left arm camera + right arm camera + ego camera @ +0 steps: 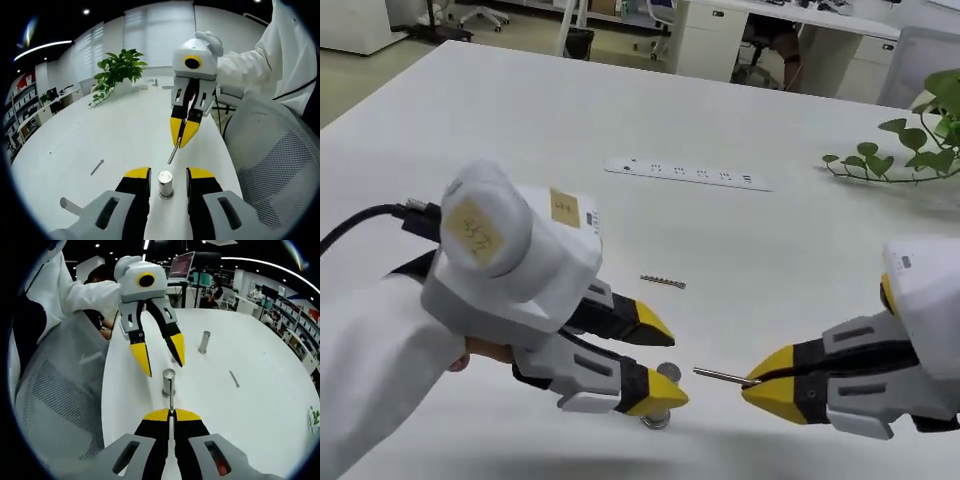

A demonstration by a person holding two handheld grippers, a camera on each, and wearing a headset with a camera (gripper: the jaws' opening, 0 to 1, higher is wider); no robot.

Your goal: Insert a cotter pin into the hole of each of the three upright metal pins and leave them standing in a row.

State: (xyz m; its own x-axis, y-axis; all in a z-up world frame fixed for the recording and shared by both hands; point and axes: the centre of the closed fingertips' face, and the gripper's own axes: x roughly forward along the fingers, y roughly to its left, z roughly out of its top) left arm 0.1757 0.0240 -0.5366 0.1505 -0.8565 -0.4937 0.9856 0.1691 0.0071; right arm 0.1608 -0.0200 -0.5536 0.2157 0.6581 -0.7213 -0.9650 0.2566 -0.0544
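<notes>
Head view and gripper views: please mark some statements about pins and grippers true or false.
1. The right gripper is shut on a cotter pin. True.
2. The left gripper is shut on the metal pin. False: its jaws stand open on either side of it.
3. The cotter pin passes through the metal pin. False: its tip stops short of it.
4. A loose cotter pin lies on the table. True.
5. The second metal pin lies flat. False: it stands upright.

Right gripper [171, 413] pinches cotter pin [171, 400], pointing at upright metal pin [166, 386]; left gripper [164, 367] jaws spread beyond.
</notes>
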